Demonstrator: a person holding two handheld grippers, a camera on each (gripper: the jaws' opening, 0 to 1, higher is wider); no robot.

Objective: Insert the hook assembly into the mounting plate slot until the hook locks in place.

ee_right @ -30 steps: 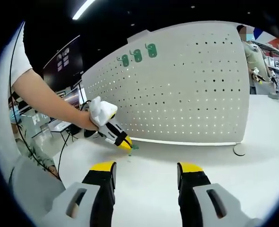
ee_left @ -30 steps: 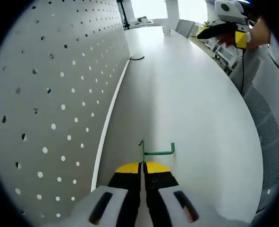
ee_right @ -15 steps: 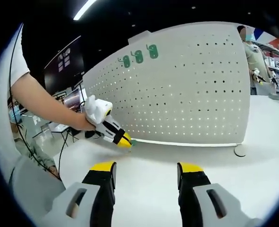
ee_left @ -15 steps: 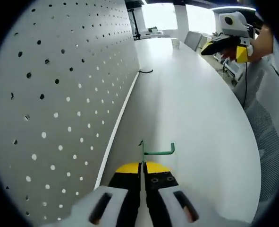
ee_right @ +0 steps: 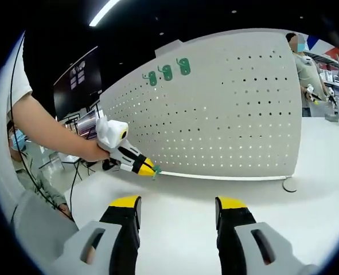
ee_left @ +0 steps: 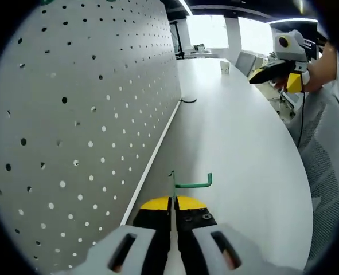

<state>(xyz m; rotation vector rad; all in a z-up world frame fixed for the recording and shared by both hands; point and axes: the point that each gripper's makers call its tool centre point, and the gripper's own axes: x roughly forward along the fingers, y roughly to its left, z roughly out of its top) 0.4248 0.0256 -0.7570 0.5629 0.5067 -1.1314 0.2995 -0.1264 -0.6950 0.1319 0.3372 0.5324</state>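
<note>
My left gripper [ee_left: 173, 204] is shut on a green wire hook [ee_left: 187, 183], whose bent end points right above the white table [ee_left: 232, 143]. The white pegboard mounting plate [ee_left: 83, 120] stands close on the left of that view, the hook a short way off its face. In the right gripper view the same left gripper [ee_right: 148, 169] hovers with the hook [ee_right: 156, 171] near the pegboard's [ee_right: 226, 114] lower left. Three green hooks [ee_right: 166, 72] hang at its top. My right gripper [ee_right: 178, 211] is open and holds nothing, well back from the board.
A black cable [ee_left: 187, 101] lies at the pegboard's foot farther along the table. A round disc [ee_right: 289, 184] sits by the board's right corner. A person [ee_right: 310, 69] stands behind on the right. My right gripper [ee_left: 284, 63] shows at the table's far right edge.
The left gripper has risen and swung closer to the pegboard face, still shut on the hook. The right gripper has stayed still and open.
</note>
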